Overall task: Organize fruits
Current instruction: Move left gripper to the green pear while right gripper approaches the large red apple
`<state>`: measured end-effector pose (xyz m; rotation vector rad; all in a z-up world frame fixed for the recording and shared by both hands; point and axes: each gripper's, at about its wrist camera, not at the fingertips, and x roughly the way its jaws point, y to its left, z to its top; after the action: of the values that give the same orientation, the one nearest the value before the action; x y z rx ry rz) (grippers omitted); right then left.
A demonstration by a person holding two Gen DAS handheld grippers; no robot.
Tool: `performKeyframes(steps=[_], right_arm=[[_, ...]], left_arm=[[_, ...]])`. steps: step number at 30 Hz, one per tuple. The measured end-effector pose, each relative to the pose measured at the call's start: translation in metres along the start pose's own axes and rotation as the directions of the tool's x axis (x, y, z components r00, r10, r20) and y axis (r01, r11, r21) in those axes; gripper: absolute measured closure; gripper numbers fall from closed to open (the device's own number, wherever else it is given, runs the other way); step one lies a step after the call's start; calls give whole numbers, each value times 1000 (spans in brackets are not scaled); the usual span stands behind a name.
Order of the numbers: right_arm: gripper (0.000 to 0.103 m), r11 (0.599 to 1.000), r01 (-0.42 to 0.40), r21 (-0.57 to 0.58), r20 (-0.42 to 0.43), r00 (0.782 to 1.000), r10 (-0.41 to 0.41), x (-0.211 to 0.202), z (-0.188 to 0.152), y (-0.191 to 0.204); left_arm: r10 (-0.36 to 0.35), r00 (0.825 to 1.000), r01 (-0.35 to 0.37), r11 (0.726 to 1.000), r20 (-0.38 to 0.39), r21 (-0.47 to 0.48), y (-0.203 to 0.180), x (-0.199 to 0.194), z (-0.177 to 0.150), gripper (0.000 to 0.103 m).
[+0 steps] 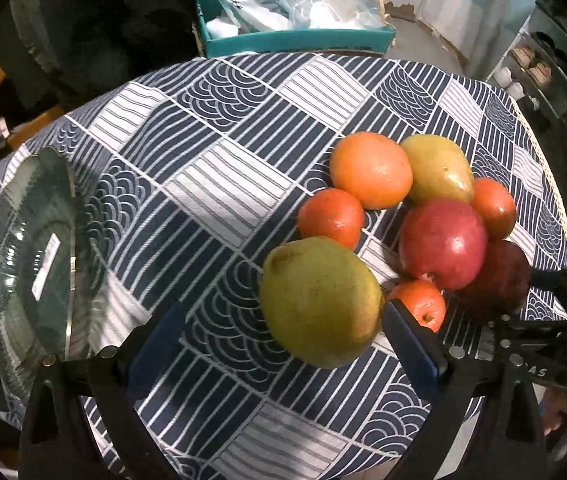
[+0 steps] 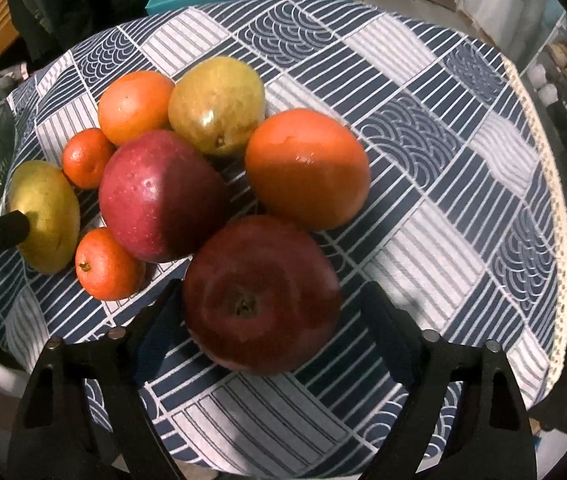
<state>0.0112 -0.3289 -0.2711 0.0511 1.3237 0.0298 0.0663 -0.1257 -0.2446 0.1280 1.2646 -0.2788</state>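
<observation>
Now, left to right as I see it:
Left view only: glass plate (image 1: 35, 256) whole; right view cuts it at the edge.
Hard to tell: dark apple (image 1: 499, 280) half hidden behind the red one.
Left gripper (image 1: 283, 340): wide, flanking the pear (image 1: 319, 300); contact unclear.
Right gripper (image 2: 271, 320): wide around the dark apple (image 2: 261, 296) on the tablecloth (image 2: 443, 200).

A round table (image 1: 243, 152) wears a navy-and-white patchwork tablecloth (image 2: 443, 184). Near its left edge lies a green glass plate (image 1: 31, 256). Toward the right edge sits a close cluster of fruit: two yellow-green pears (image 2: 45, 216), two red apples (image 2: 261, 294), and orange fruits of several sizes (image 2: 307, 168), mostly touching one another.
</observation>
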Motion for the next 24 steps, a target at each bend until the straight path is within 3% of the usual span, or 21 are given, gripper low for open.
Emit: performKeyframes(steps=[4, 16, 24], right_arm=[[28, 1000, -24, 1, -12, 1000, 24, 9, 1, 1], [29, 999, 29, -41, 18, 999, -28, 11, -6, 9], [29, 997, 60, -50, 80, 995, -56, -7, -11, 10]], left_arm=[[-7, 1000, 7, 1000, -10, 18, -6, 8, 0, 5], [-98, 993, 99, 995, -68, -1, -7, 31, -2, 27], [-72, 996, 74, 997, -50, 25, -14, 30, -4, 28]])
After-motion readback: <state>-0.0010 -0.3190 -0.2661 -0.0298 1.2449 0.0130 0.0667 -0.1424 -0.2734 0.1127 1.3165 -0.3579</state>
